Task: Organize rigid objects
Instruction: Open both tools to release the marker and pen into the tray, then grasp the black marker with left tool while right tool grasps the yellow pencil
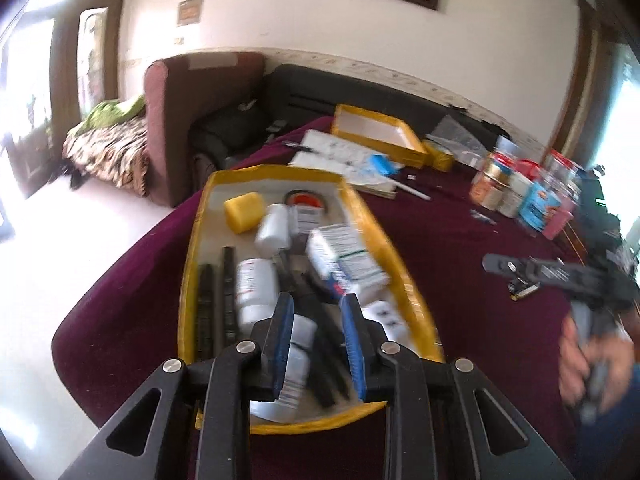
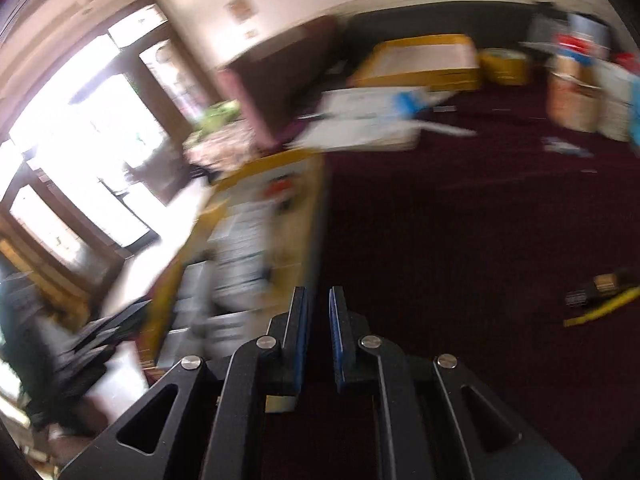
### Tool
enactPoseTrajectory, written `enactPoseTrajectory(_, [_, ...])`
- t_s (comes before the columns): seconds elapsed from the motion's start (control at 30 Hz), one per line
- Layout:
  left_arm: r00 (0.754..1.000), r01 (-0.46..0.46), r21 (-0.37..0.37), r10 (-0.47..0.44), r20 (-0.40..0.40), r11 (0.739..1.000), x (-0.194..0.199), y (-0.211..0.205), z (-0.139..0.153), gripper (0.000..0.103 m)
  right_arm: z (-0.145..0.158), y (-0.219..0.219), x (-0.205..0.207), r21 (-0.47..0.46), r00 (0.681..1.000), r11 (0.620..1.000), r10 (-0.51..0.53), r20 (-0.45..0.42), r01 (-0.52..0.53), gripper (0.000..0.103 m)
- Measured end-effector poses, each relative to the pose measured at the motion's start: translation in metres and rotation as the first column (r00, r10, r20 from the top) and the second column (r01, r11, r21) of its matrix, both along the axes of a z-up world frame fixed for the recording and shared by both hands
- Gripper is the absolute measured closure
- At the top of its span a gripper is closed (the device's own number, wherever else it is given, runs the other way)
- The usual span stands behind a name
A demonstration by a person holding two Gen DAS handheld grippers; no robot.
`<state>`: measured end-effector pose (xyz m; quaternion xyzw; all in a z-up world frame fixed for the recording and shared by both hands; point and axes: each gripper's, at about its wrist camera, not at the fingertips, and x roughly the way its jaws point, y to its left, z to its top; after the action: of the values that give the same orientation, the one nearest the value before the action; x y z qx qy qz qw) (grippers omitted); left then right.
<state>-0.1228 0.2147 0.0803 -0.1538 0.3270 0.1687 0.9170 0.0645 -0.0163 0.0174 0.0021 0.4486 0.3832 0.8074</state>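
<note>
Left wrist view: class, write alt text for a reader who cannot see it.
The left gripper, jaws apart and empty, hangs over a yellow-rimmed tray of white bottles and boxes on a maroon table.

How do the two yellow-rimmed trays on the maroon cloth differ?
The near yellow tray is crowded: white bottles, a medicine box, a yellow sponge block and dark bars. The far yellow tray shows only its bare white floor. The near one sits at the table's front edge; the far one lies toward the back, beside papers. Both share a white floor and a yellow rim.
</note>
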Motion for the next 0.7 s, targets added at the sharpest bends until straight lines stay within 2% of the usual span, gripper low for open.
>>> enactPoseTrajectory(0.07, [0.999,0.038,0.013,-0.038,-0.003,0.999,0.004,-0.013,0.002,0.076,-0.011,-0.021,0.031,-0.073,0.997,0.995,-0.073,0.03,0.075,0.093])
enactPoseTrajectory(0.17, [0.995,0.099,0.031,-0.099,-0.014,0.995,0.011,-0.034,0.003,0.075,-0.029,-0.044,0.072,-0.211,0.987,0.965,-0.141,0.077,0.154,0.093])
enactPoseTrajectory(0.27, [0.989,0.144,0.037,-0.143,-0.025,0.989,0.017,-0.051,0.003,0.075,-0.04,-0.062,0.099,-0.247,0.985,0.953,-0.163,0.061,0.173,0.093])
enactPoseTrajectory(0.33, [0.985,0.168,0.036,-0.167,-0.034,0.985,0.021,-0.06,0.002,0.075,-0.047,-0.064,0.108,-0.286,0.989,0.947,-0.135,0.065,0.148,0.093])
enactPoseTrajectory(0.43, [0.977,0.211,0.041,-0.208,-0.054,0.977,0.029,-0.076,-0.002,0.075,-0.059,-0.065,0.113,-0.312,0.994,0.944,-0.103,0.025,0.106,0.093])
enactPoseTrajectory(0.47, [0.974,0.222,0.043,-0.22,-0.058,0.974,0.03,-0.08,-0.002,0.075,-0.058,-0.067,0.11,-0.313,0.995,0.944,-0.095,0.037,0.102,0.093])
enactPoseTrajectory(0.6, [0.956,0.289,0.048,-0.285,-0.071,0.956,0.037,-0.099,-0.004,0.075,-0.059,-0.084,0.09,-0.324,0.998,0.944,-0.069,-0.005,0.063,0.093])
enactPoseTrajectory(0.63, [0.95,0.306,0.049,-0.302,-0.074,0.951,0.039,-0.104,-0.005,0.075,-0.056,-0.092,0.079,-0.323,0.998,0.945,-0.055,0.015,0.057,0.093])
enactPoseTrajectory(0.7, [0.935,0.35,0.054,-0.344,-0.089,0.935,0.045,-0.116,-0.007,0.074,-0.053,-0.105,0.064,-0.345,0.999,0.937,-0.05,-0.003,0.046,0.092])
